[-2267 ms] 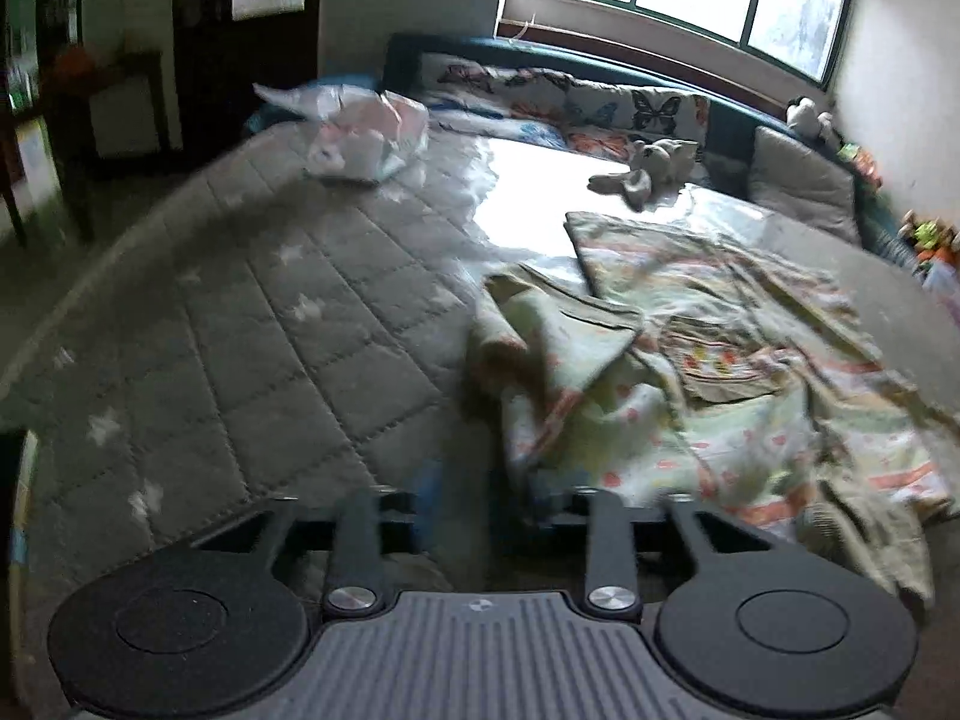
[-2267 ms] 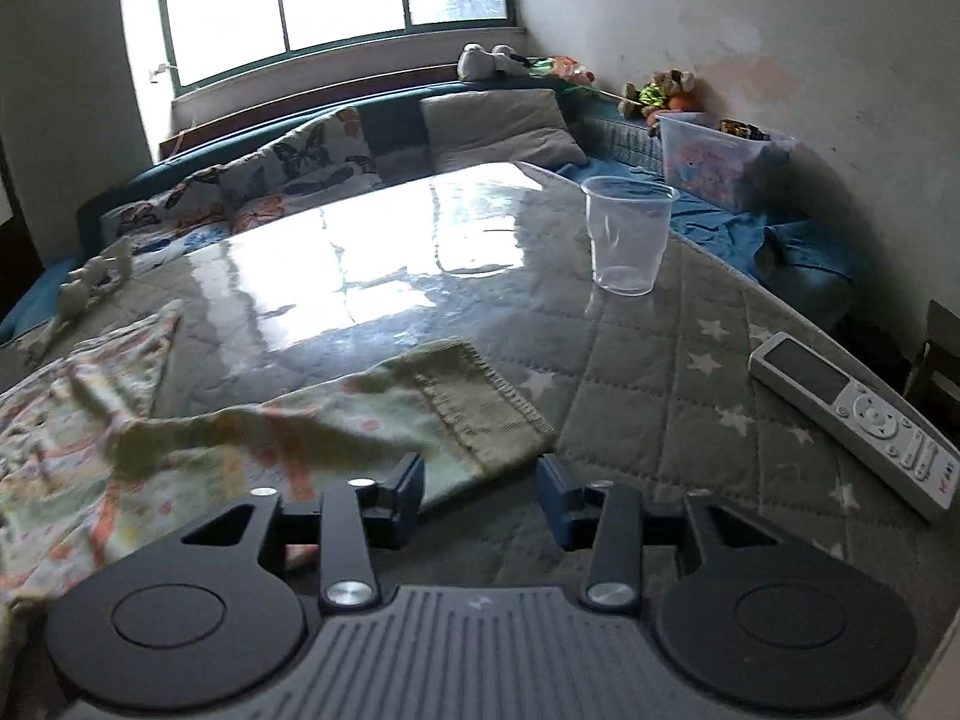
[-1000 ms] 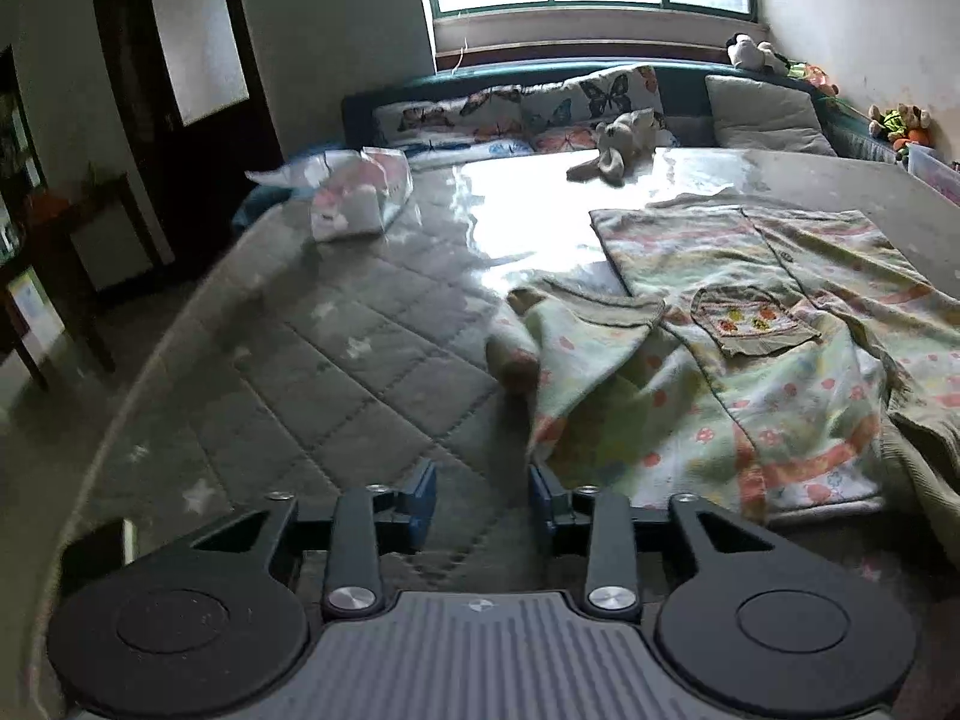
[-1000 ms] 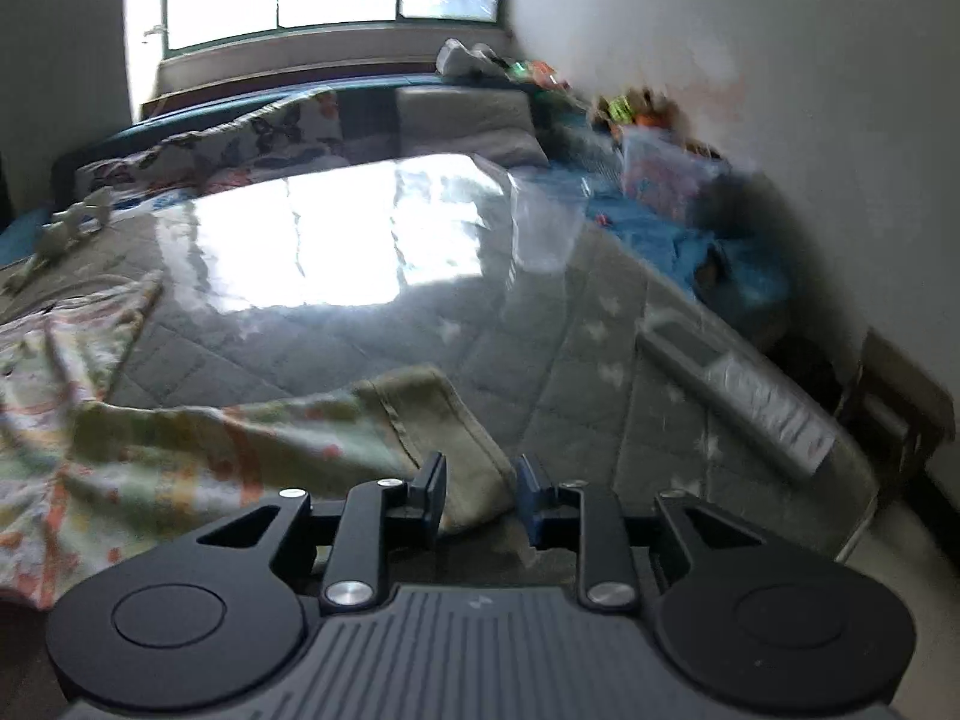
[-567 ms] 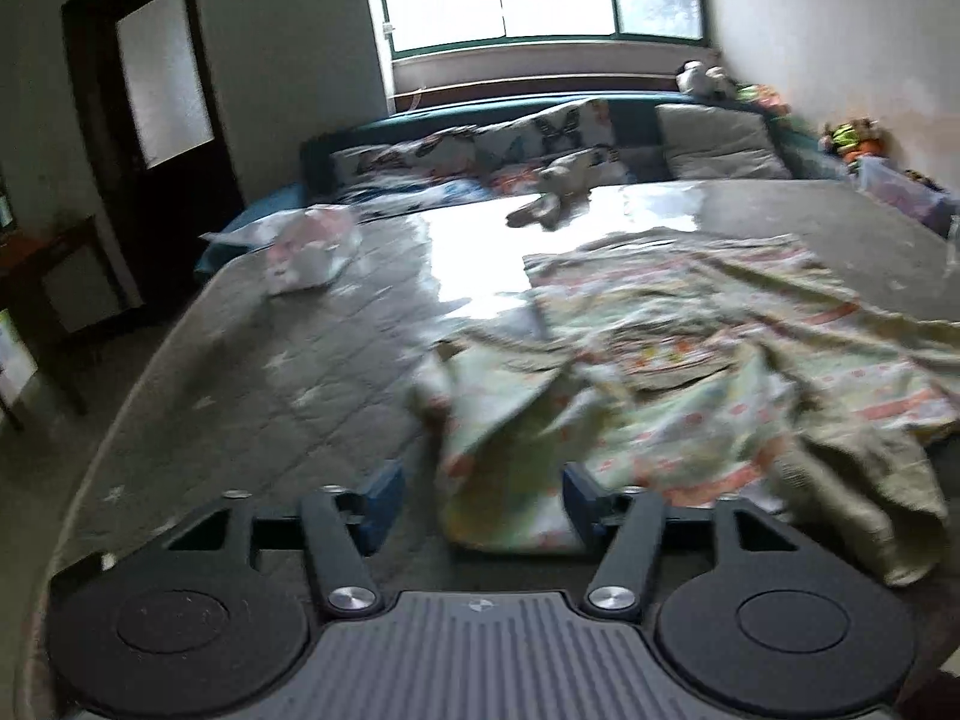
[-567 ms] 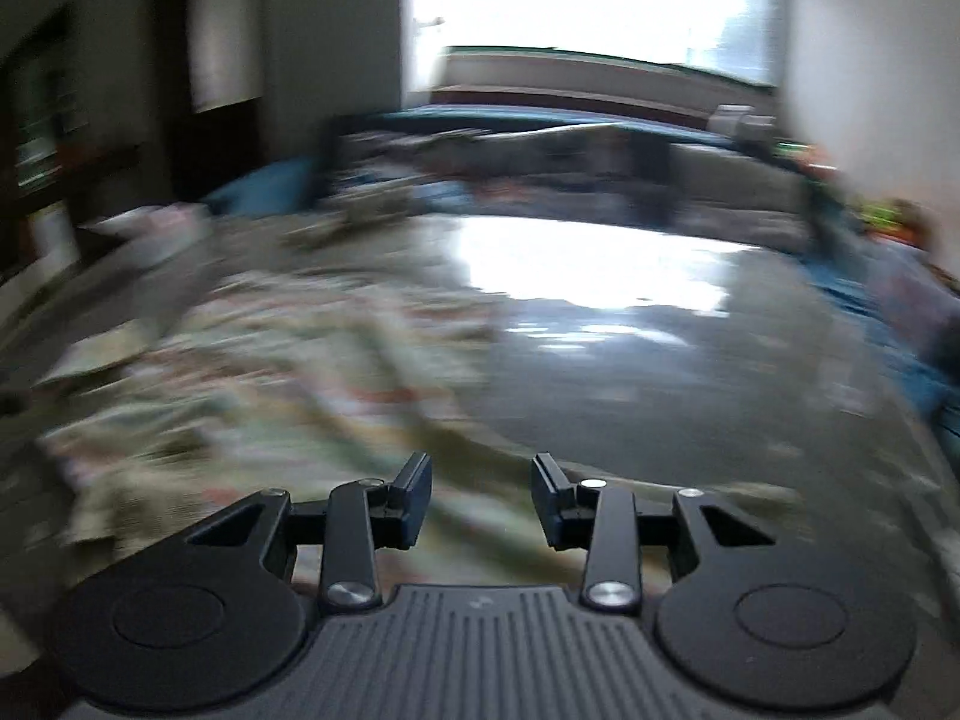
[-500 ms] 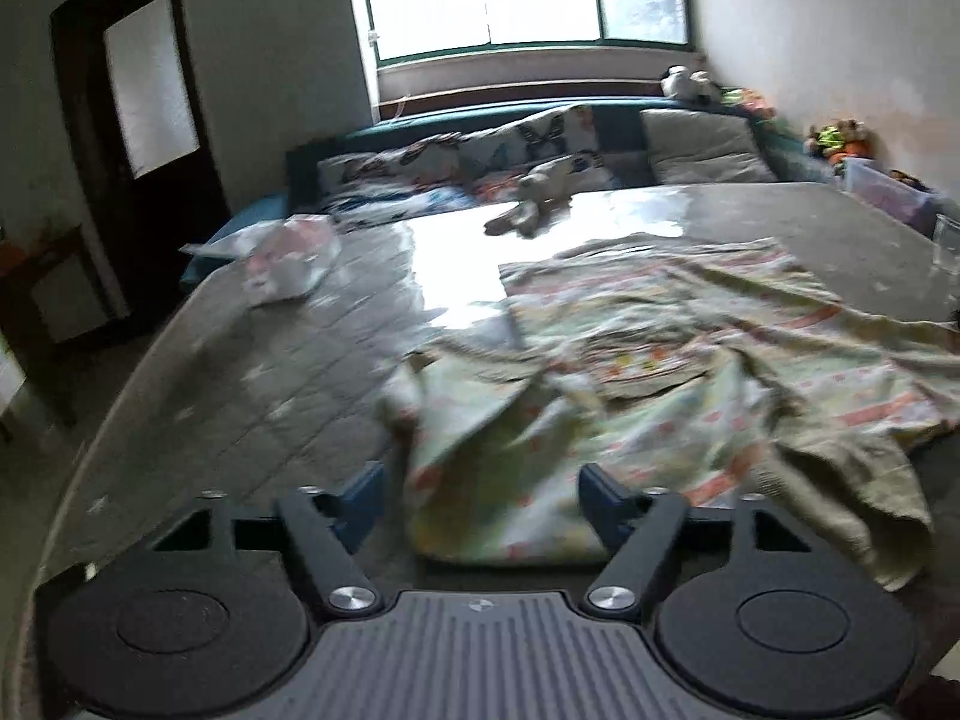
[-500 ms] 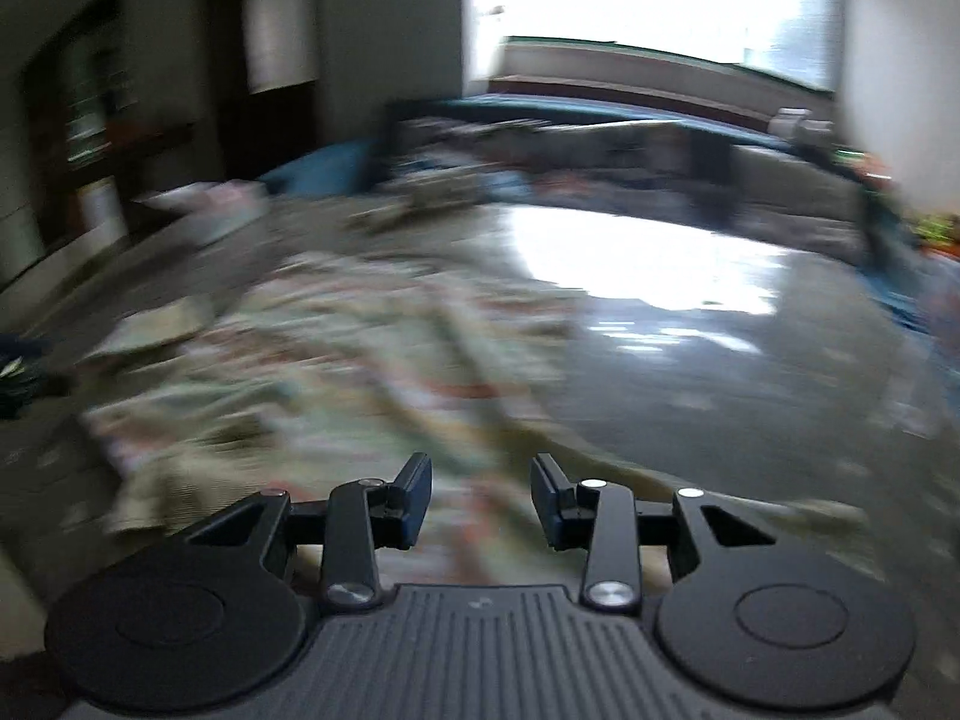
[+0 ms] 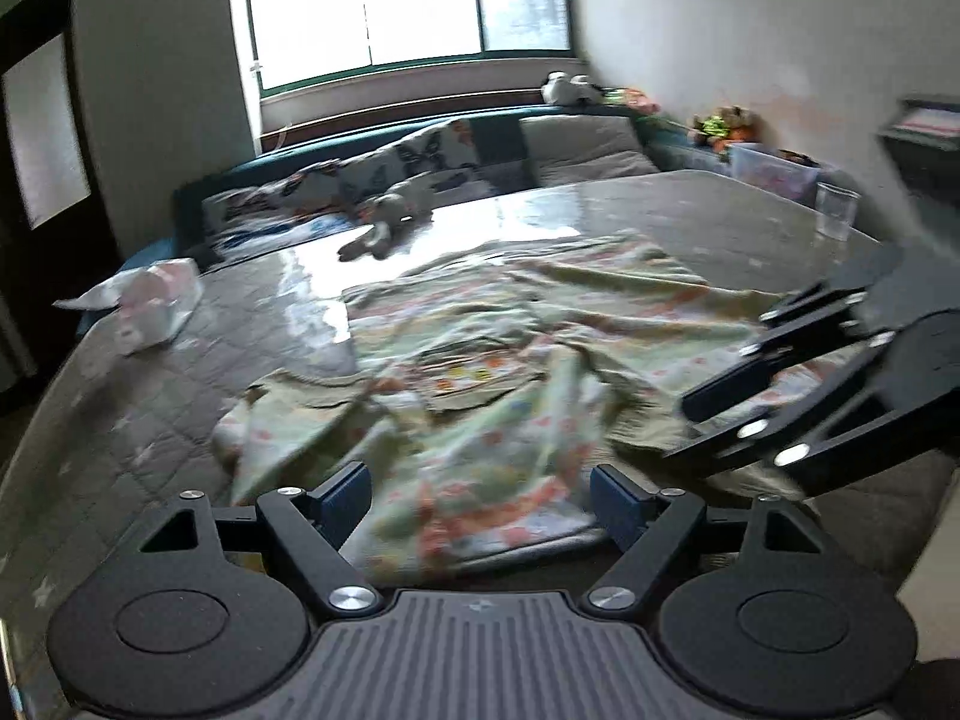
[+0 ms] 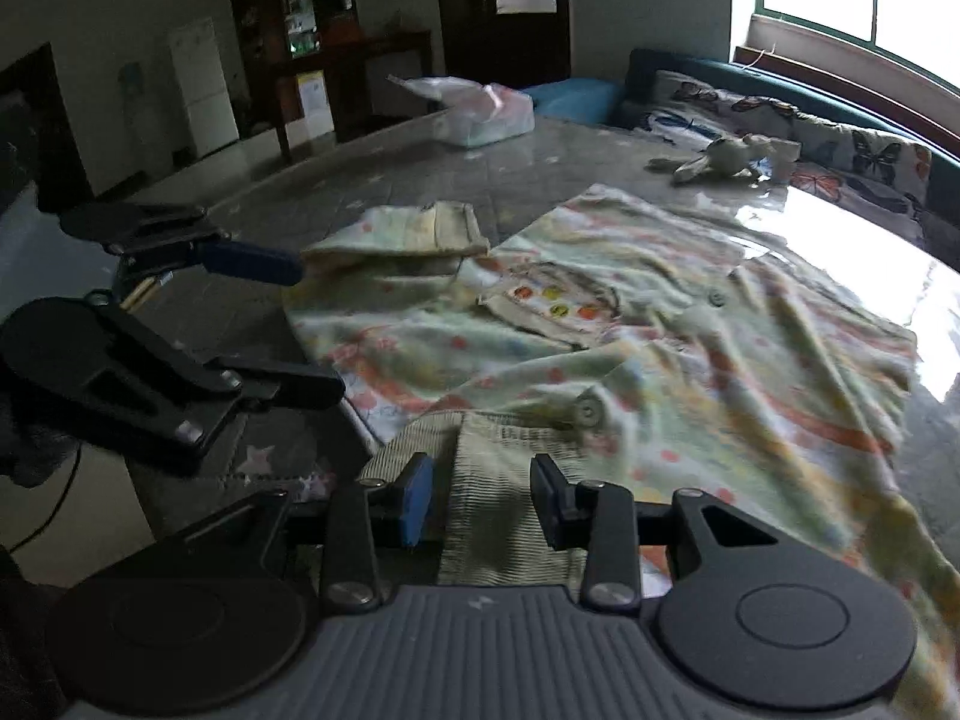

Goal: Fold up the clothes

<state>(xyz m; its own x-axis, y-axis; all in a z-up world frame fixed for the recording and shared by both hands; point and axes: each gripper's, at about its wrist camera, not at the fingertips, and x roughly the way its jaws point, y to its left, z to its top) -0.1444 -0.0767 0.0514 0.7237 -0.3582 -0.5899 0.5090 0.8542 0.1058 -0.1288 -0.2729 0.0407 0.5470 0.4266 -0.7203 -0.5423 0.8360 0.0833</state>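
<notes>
Printed shirt (image 9: pixel 510 360) spread on quilted bench (image 9: pixel 150 396), its hem at 12 o'clock of left claw (image 9: pixel 480 495), fingers wide apart. Right claw (image 10: pixel 480 495) apart, straddling ribbed cuff (image 10: pixel 510 492). Plush toy (image 10: pixel 726 156), plastic bag (image 10: pixel 480 111) far at 12; clear cup (image 9: pixel 835 211) at 2.

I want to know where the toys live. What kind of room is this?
Most likely a bedroom or playroom at home. A big quilted mattress fills it, with butterfly cushions and a stuffed bunny near the window, and a child's printed shirt spread out for folding.
</notes>
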